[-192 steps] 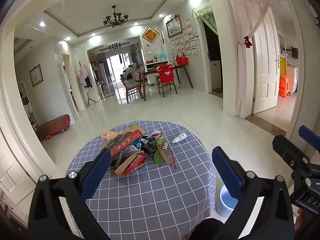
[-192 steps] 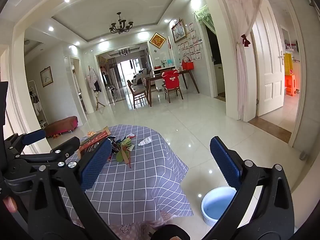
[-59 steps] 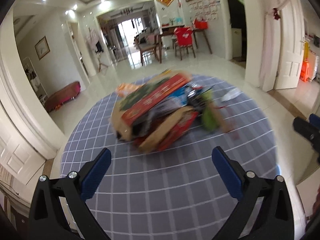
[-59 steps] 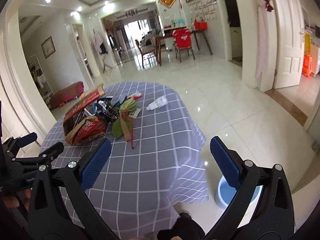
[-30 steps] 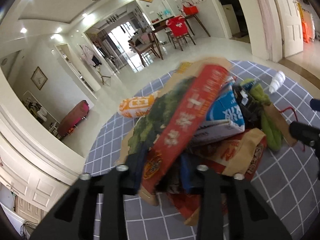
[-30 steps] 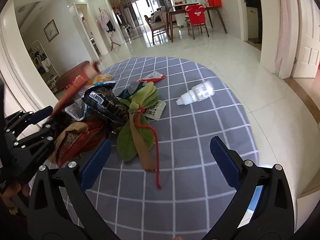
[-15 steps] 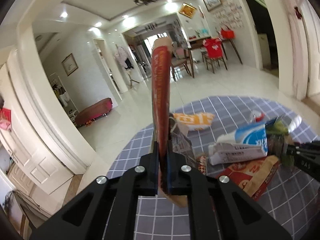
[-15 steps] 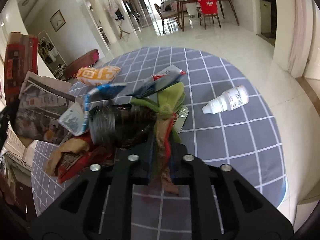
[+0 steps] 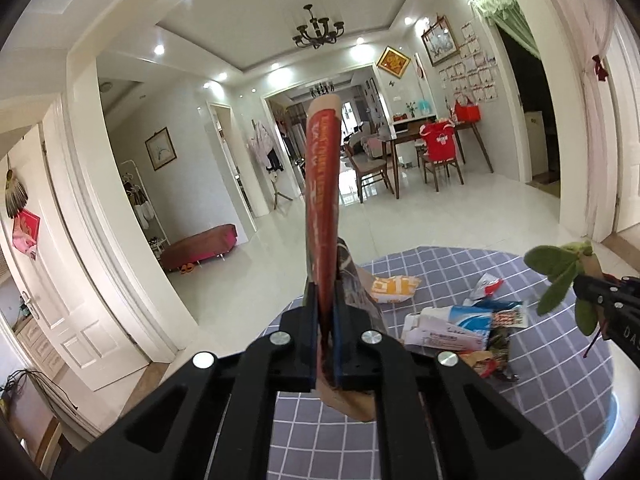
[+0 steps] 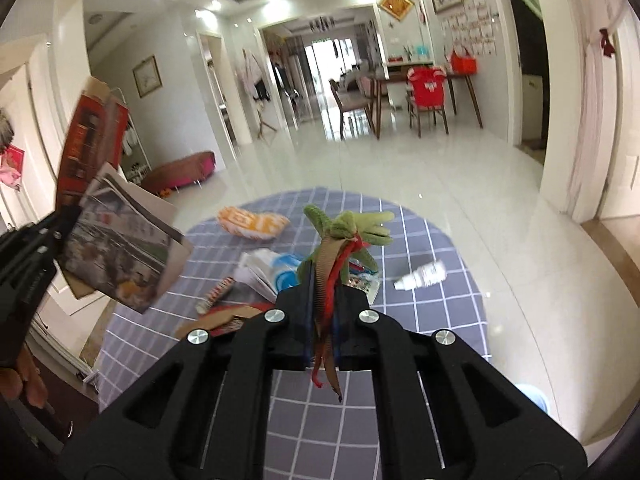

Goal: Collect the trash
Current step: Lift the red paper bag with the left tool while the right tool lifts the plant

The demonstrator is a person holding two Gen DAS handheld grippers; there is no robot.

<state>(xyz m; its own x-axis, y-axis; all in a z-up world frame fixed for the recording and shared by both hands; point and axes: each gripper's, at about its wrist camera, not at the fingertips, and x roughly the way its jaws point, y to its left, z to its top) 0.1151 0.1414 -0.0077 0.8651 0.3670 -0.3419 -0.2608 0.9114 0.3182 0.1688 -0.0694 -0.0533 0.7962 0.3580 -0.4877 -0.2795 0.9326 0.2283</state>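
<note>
My left gripper (image 9: pixel 325 308) is shut on a flat red cardboard box (image 9: pixel 321 200), held upright above the round table with the grey checked cloth (image 9: pixel 440 412). The same red box (image 10: pixel 90 136), with a printed sheet hanging under it, shows at the left of the right wrist view. My right gripper (image 10: pixel 323 308) is shut on a bunch of green leaves (image 10: pixel 352 228) tied with a brown and a red ribbon, lifted off the cloth; the leaves (image 9: pixel 560 272) also show at the right edge of the left wrist view. Loose wrappers (image 10: pixel 260 268) stay on the table.
An orange snack bag (image 10: pixel 252 222) and a small white bottle (image 10: pixel 424 274) lie on the cloth. A light blue bin (image 10: pixel 528 400) stands on the tiled floor at the table's right. A person's hand (image 10: pixel 20 384) holds the left gripper. Dining table and chairs stand far back.
Both grippers rose from the pile. The left carried the red box up until it stands upright. The right closed on the ribboned leaves and lifted them off the table.
</note>
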